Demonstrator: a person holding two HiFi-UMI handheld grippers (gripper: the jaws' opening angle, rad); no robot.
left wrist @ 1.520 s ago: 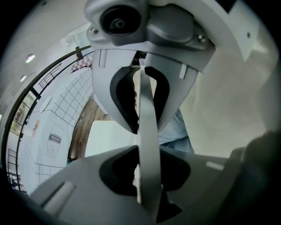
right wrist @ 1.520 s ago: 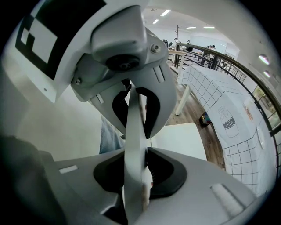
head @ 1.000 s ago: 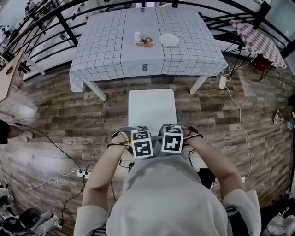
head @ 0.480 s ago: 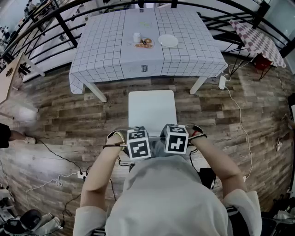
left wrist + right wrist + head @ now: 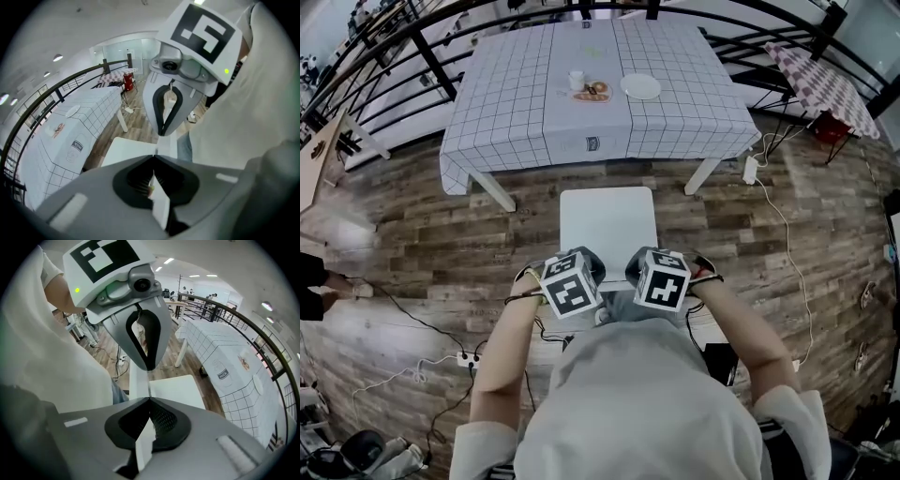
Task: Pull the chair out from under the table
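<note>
The white chair (image 5: 607, 220) stands on the wood floor, clear of the table (image 5: 516, 103) with the checked cloth, its seat toward the table. Both grippers hang over the chair's back rail, close to my body. My left gripper (image 5: 572, 281) and right gripper (image 5: 661, 278) point steeply down, side by side. In the left gripper view the left gripper (image 5: 154, 156) has its jaw tips together, with the chair back (image 5: 160, 206) passing below them. The right gripper (image 5: 149, 398) is likewise shut, above the chair back (image 5: 138, 380) and seat (image 5: 176, 387). Neither holds anything.
A plate (image 5: 640, 86), a cup (image 5: 577, 78) and some food (image 5: 594, 90) are on the table. A power strip (image 5: 751, 167) with a cable lies by the right table leg, another (image 5: 469, 356) at lower left. Black railings ring the far side.
Both grippers have lifted off the chair's back rail and moved apart a little. The left marker cube has rolled to a tilt. The chair has stayed in place.
</note>
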